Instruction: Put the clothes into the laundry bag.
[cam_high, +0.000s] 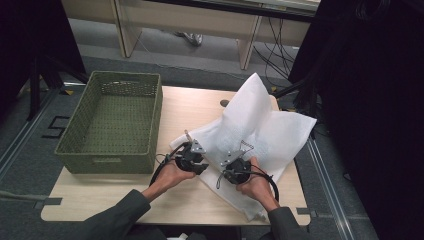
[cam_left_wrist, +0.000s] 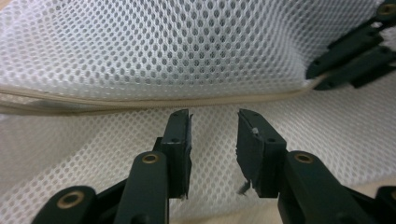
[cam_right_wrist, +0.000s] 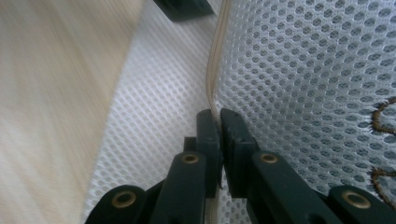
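Observation:
A white mesh bag (cam_high: 260, 125) lies crumpled on the wooden table (cam_high: 190, 200), with one part raised. My left gripper (cam_high: 199, 150) is at the bag's near-left edge. Its jaws (cam_left_wrist: 214, 116) stand apart just short of the beige seam (cam_left_wrist: 163, 100), with nothing pressed between them. My right gripper (cam_high: 241, 152) is beside it, to the right. In the right gripper view that gripper (cam_right_wrist: 215, 114) is shut on the beige seam (cam_right_wrist: 219, 46) of the mesh. The right gripper's closed jaws also appear in the left gripper view's upper right corner, clamping the seam's end.
A green woven basket (cam_high: 107, 162) stands empty on the table's left side, close to my left hand. Bare tabletop runs along the near edge. Desks and cables lie beyond the table, and dark curtains hang at both sides.

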